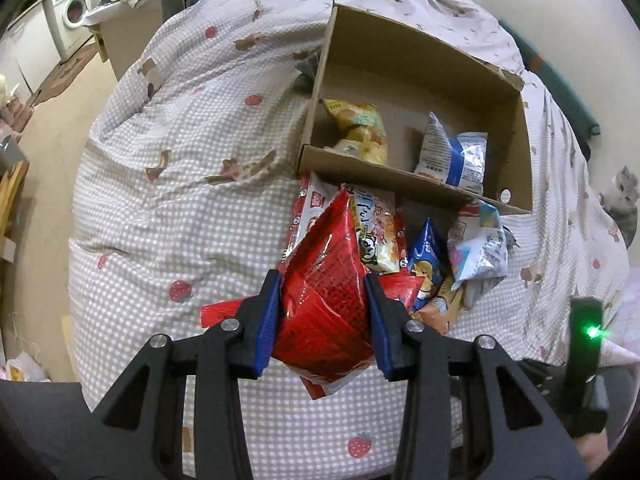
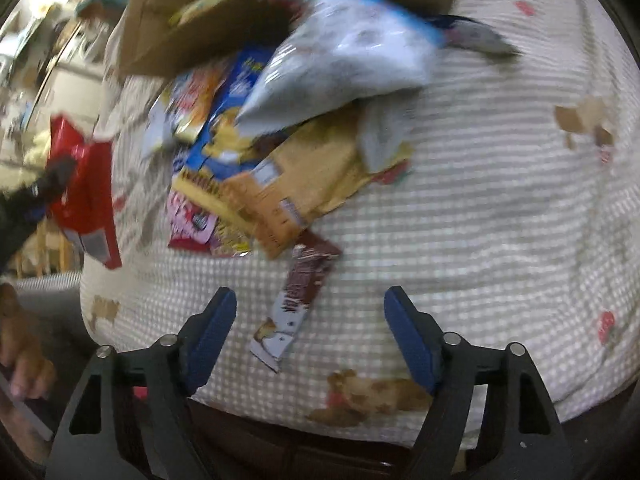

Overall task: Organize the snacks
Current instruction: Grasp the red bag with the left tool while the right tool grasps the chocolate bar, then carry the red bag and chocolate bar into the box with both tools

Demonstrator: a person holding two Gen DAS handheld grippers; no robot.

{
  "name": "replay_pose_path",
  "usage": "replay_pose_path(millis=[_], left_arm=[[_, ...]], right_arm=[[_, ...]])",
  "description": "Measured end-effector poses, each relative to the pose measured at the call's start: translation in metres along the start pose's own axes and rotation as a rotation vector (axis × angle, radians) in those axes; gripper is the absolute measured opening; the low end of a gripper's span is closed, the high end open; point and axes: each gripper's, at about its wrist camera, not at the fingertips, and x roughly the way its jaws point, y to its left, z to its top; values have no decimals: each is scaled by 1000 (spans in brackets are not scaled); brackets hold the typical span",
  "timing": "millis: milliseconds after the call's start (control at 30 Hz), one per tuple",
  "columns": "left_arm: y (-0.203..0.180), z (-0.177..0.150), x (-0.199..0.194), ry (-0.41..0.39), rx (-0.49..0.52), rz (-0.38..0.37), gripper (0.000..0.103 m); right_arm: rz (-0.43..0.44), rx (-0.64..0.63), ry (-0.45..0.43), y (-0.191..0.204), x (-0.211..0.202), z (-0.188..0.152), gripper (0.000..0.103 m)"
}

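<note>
My left claw (image 1: 325, 296) grips a red snack bag (image 1: 324, 312) above the checked strawberry bedspread (image 1: 180, 200); my right claw (image 2: 310, 320) hangs released; a washing machine (image 1: 74, 10) stands far left.

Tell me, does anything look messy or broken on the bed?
Yes. The cardboard box has a ragged, torn top edge at its far corner. Only a yellow bag and a blue-and-white bag lie inside, while most snacks sit in a jumbled heap outside its front wall. The left gripper clamps a red packet.
</note>
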Motion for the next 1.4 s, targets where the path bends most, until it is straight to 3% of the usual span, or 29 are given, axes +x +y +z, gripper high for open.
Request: replay_pose_path(millis=[100,267,333,467,533,600,667,1067,1400], left_arm=[[-7,-1,-4,-20,28,9,36],[-7,0,-5,-22,28,8,36],[-6,-1,-3,-18,26,13,36],[-7,-3,-1,-13,27,19,36],[-8,-4,-1,-16,38,28,36],[-9,-4,0,-23,43,40,36],[-8,-4,1,-27,44,56,36],[-3,-6,8,-22,34,84,36],[-4,-7,9,-32,43,110,36]], right_arm=[[-3,-56,35,15,14,-2,64],[-119,-119,38,27,30,-4,53],[-179,-150,24,29,33,-6,53],[-196,-172,23,34,35,-8,52],[-209,-184,15,36,37,-12,44],[-224,-188,3,36,36,-14,25],[-231,-177,-13,36,32,-18,18],[-153,-4,-147,0,-12,-26,17],[-24,-38,-425,6,-66,-30,17]])
